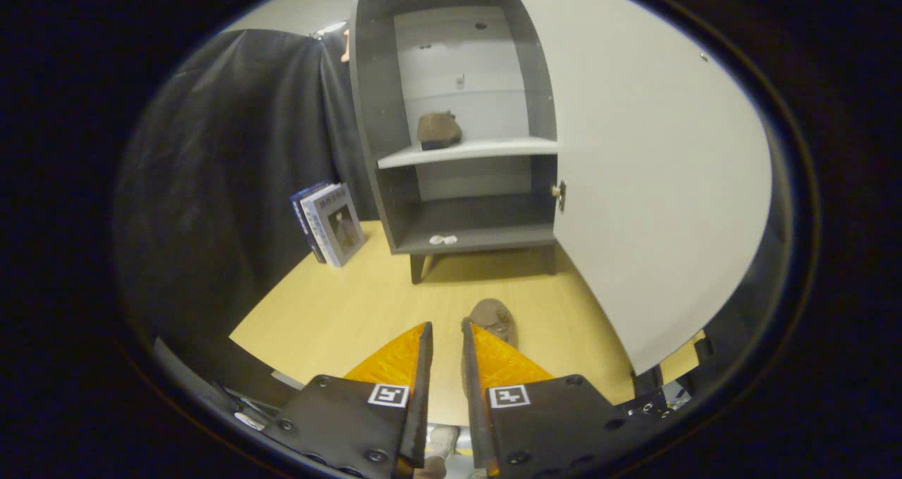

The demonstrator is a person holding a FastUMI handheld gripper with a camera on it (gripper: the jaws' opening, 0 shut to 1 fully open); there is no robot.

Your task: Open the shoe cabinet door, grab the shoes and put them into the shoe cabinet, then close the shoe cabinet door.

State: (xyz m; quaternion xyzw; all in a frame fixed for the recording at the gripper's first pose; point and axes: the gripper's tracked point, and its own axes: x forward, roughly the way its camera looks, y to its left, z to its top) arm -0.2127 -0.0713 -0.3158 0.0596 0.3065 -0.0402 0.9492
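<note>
Nearest the camera, the gripper (445, 331) is seen with its fingers drawn close together, a narrow gap left between them and nothing grasped; it is held low over the desk (331, 310). One brown shoe (495, 318) lies on the desk just ahead of the fingertips, at about one o'clock from them and partly hidden behind the right finger; its long axis appears to run roughly away from the gripper, toward the cabinet. A second shoe (438, 130) is already set on the middle shelf (493, 148) of the shoe cabinet (373, 134), at twelve o'clock; the door (634, 183) stands swung wide at two o'clock. Books (330, 223) lean at ten o'clock. It is judged that the fingers must be spread and shifted slightly rightward before the near shoe can be taken.
</note>
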